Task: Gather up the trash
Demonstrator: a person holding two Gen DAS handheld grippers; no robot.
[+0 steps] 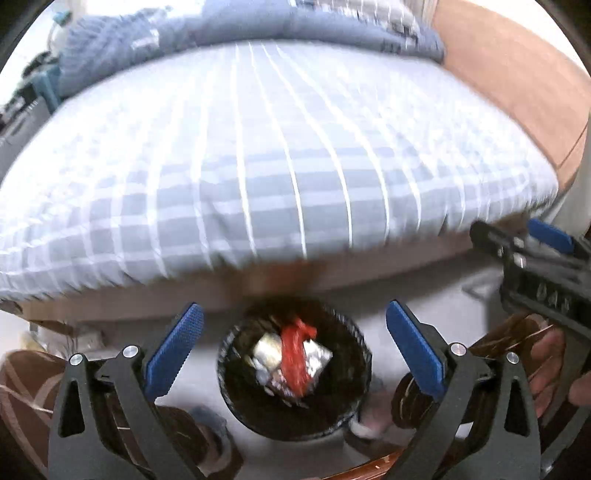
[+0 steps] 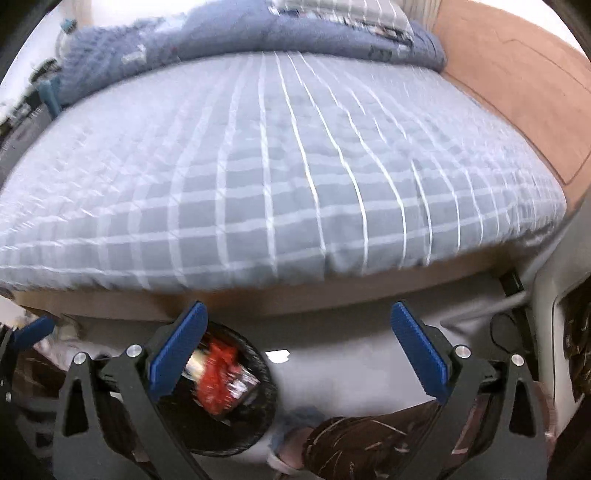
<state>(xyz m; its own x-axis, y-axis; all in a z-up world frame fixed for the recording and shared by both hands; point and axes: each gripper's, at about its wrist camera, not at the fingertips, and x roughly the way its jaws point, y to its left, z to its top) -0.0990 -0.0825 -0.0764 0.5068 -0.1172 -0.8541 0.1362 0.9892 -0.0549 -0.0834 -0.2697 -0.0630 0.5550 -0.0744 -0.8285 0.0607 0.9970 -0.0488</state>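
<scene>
A black trash bin (image 1: 236, 391) stands on the floor at the foot of the bed. Inside lie a red wrapper (image 1: 295, 358) and silvery crumpled trash (image 1: 267, 350). My left gripper (image 1: 293, 345) is open and empty, held above the bin. My right gripper (image 2: 299, 349) is open and empty, to the right of the bin (image 2: 258, 417), which shows the red wrapper (image 2: 218, 380) inside. The right gripper also shows in the left wrist view (image 1: 517, 240) at the right edge.
A bed with a grey checked cover (image 1: 258, 166) fills the upper view, with a blue blanket (image 1: 314, 26) at its far end. A brown headboard (image 2: 517, 81) runs along the right. My legs and feet (image 2: 354, 443) stand by the bin. A small white scrap (image 2: 277, 356) lies on the floor.
</scene>
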